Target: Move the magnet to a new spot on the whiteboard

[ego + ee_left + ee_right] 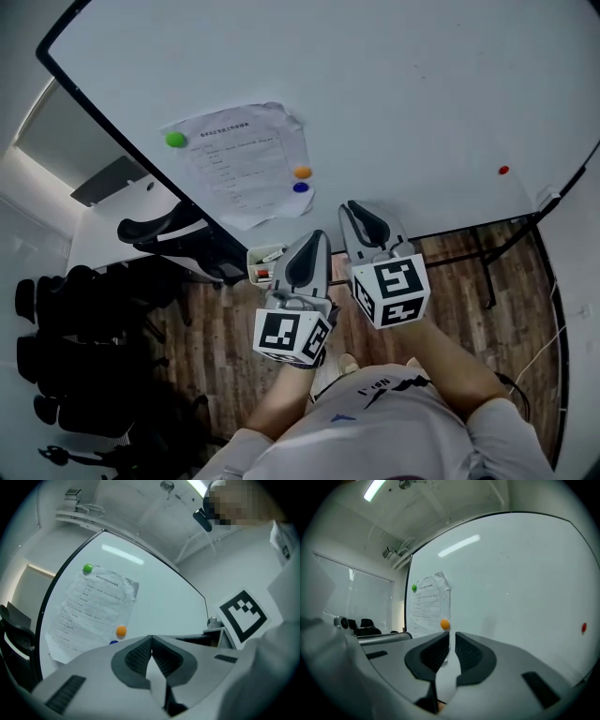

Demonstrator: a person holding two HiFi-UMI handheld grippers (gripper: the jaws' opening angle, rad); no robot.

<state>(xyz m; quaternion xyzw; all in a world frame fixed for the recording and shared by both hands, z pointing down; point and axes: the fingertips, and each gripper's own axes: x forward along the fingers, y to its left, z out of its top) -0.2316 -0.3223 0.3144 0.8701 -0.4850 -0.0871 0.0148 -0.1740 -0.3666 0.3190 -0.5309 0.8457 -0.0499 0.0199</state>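
Note:
The whiteboard (403, 84) carries a printed sheet (239, 164) pinned by a green magnet (175, 140), an orange magnet (302, 172) and a blue magnet (300, 187). A small red magnet (503, 171) sits alone at the board's right. Both grippers hang side by side a little short of the board, below the sheet. My left gripper (151, 638) is shut with nothing in it; the orange magnet (121, 631) lies just left of its tips. My right gripper (452, 634) has a narrow gap between its jaws with nothing in it, and the orange magnet (445, 624) shows just above its tips.
A small white box with markers (267, 262) stands under the sheet. Black office chairs (169, 230) crowd the left. The board's black stand (487, 267) rests on the wooden floor (225, 328). The right gripper's marker cube (243, 613) fills the left gripper view's right side.

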